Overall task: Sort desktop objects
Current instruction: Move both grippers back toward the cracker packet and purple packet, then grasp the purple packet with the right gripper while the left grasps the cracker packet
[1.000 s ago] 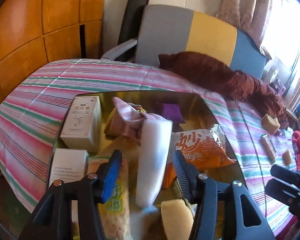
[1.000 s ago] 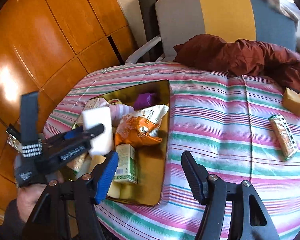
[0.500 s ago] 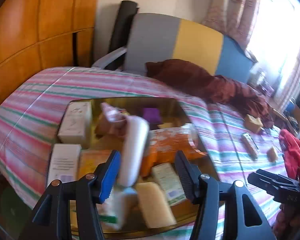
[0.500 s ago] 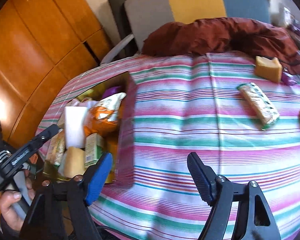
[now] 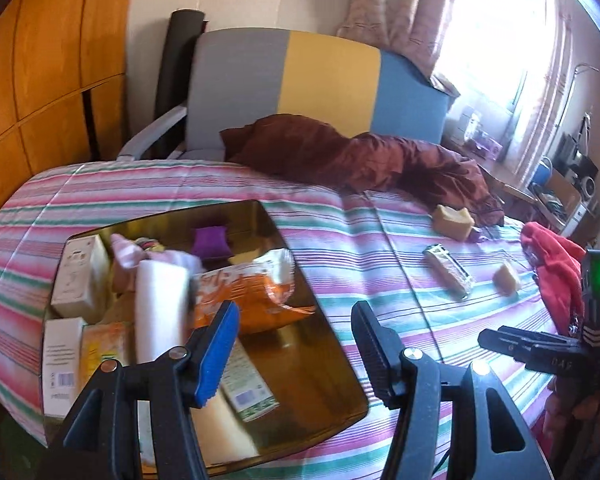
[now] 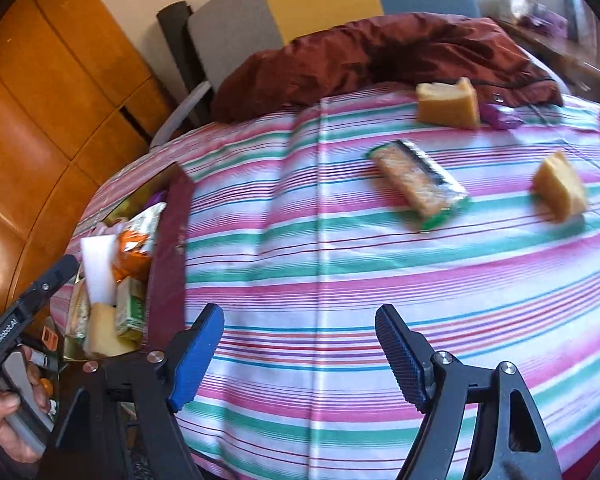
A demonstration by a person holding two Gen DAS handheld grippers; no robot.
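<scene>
- Grippers, one in each of a person's hands, point steeply down over a worktop (image 6: 340, 264) covered by a pink, green and white striped cloth.
- Left gripper (image 5: 296, 332) hangs above the near right part of a gold tray (image 5: 324, 396); its jaws have just been opening, stand apart, and nothing is between them.
- Inside the tray lie a white foam block (image 5: 160, 300), an orange snack bag (image 5: 244, 292), a white box (image 5: 78, 276), a purple item (image 5: 210, 240) and a green-labelled packet (image 5: 246, 384).
- Right gripper (image 6: 300, 352) hangs over bare cloth to the right of the tray; its jaws have just been opening, are spread wide, and are empty.
- Beyond the right gripper, well apart from the tray, lie a green-edged snack bar (image 6: 420, 184), a small yellow sponge piece (image 6: 560, 188) and a larger yellow sponge (image 6: 448, 104).
- A hand (image 6: 4, 412) grips the left gripper's handle at the lower left of the right wrist view.
- A dark red cloth (image 5: 360, 156) is heaped at the far edge.
</scene>
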